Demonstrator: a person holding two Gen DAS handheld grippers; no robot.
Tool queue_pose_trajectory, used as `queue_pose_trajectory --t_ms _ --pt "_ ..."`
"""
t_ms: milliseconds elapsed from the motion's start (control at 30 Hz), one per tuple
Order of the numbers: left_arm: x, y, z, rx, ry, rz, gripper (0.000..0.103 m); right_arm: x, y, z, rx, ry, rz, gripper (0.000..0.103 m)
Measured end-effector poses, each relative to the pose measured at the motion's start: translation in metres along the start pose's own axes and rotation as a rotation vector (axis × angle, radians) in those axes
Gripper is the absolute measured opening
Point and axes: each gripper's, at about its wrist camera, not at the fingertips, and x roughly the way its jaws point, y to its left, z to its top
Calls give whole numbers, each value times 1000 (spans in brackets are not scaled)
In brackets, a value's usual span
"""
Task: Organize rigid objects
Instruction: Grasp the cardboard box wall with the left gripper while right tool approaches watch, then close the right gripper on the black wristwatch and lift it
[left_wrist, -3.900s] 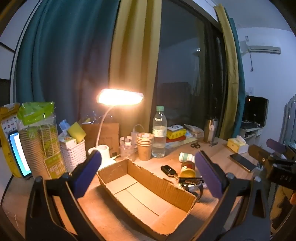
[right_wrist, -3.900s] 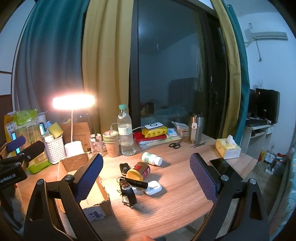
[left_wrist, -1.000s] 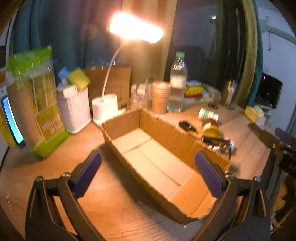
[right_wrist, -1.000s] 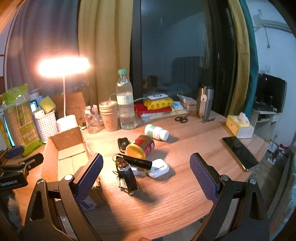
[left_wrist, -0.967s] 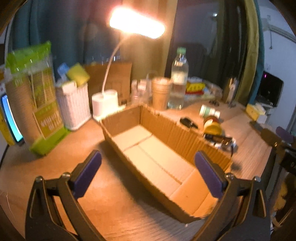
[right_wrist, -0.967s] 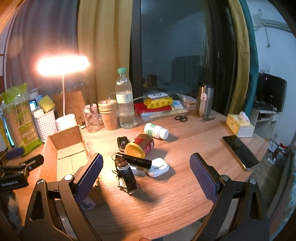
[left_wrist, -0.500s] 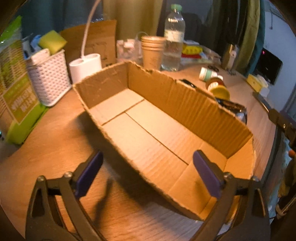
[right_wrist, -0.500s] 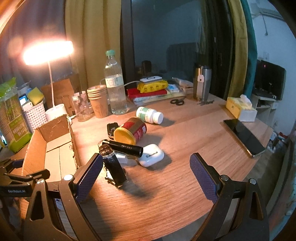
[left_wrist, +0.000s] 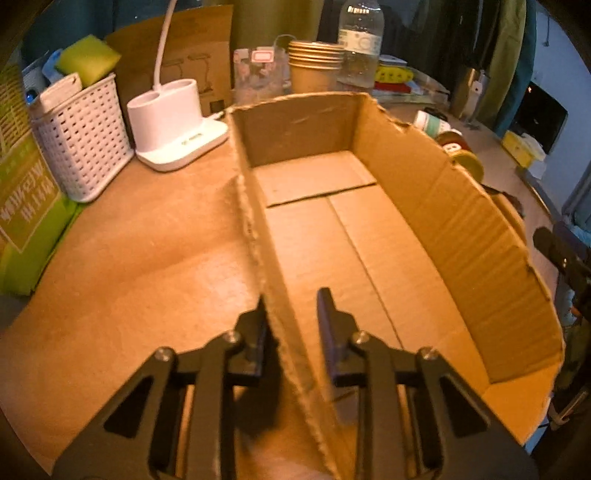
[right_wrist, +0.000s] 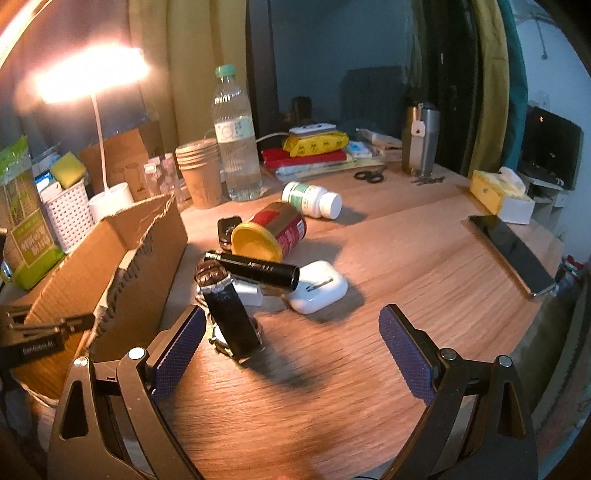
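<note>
Now the left gripper (left_wrist: 291, 314) is clamped on the cardboard box (left_wrist: 369, 229) wall at six o'clock, steadying it, while the right gripper (right_wrist: 291, 332), jaws apart, hovers near the watch (right_wrist: 225, 310) at ten o'clock, probably the next grasp.

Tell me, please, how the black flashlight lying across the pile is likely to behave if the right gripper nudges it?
The black flashlight is a smooth cylinder, so it would probably roll. It rests propped on the watch and the white earbud case rather than flat on the desk, so a nudge likely tips it off and shifts them.
</note>
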Motion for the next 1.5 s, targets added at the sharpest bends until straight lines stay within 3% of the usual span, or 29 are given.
queue_pose_trajectory --t_ms 100,333,500,800,833,900,967,1067,1200,1500 --pt "3 7 6 13 3 4 16 5 4 -1 -8 11 14 97" --pt "14 18 26 5 -9 -25 15 24 19 -1 -51 57 30 97" --pt "18 26 25 -32 5 -97 17 34 26 0 -69 84 31 97" --pt "10 24 15 -3 -2 -131 21 48 39 0 -133 128 20 96" --pt "11 24 15 -4 -3 -133 22 49 39 0 -139 137 19 94" --pt "11 24 15 -3 -7 -133 25 54 42 -1 -154 157 11 78" --pt "11 24 14 -4 -9 -136 25 57 43 -2 -168 166 14 68" --pt "10 24 13 -6 -13 -139 25 56 43 -2 -169 168 22 66" --pt "10 24 12 -6 -18 -143 25 54 46 -3 -168 160 58 45" --pt "7 21 11 3 -47 -125 25 48 46 -5 -165 141 63 45"
